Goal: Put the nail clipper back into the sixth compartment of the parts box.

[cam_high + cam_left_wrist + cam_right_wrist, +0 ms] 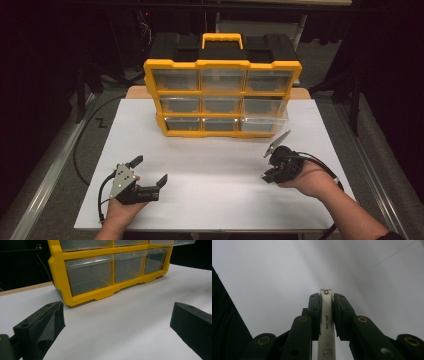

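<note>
Nearest the camera, my two hands come in over the near edge of the table (210, 200), which wears a smooth white sheet; a strip of bare wood peeps out at its far edge. Around it the room is dark, with grey floor and a black cable curling at the left.

My left gripper (150, 171) rests near the left front corner, its black foam-faced jaws spread wide apart with nothing between them. In the left gripper view those blunt blocks frame bare white table.

My right gripper (271, 150) sits toward the right, and its jaws are pressed onto a thin cream-coloured strip (326, 322). It is flat and narrow, printed with small letters and a tiny cat face, with a little metal rivet near its end. Its long axis runs out along the jaws; from above, the slender tip (278, 141) slants up and away to the far right, toward the box.

That box (222, 97) stands upright at the far middle: a yellow plastic frame, black back and yellow handle, nine clear drawers in three rows. The bottom-right drawer (264, 123) stands pulled out.
</note>
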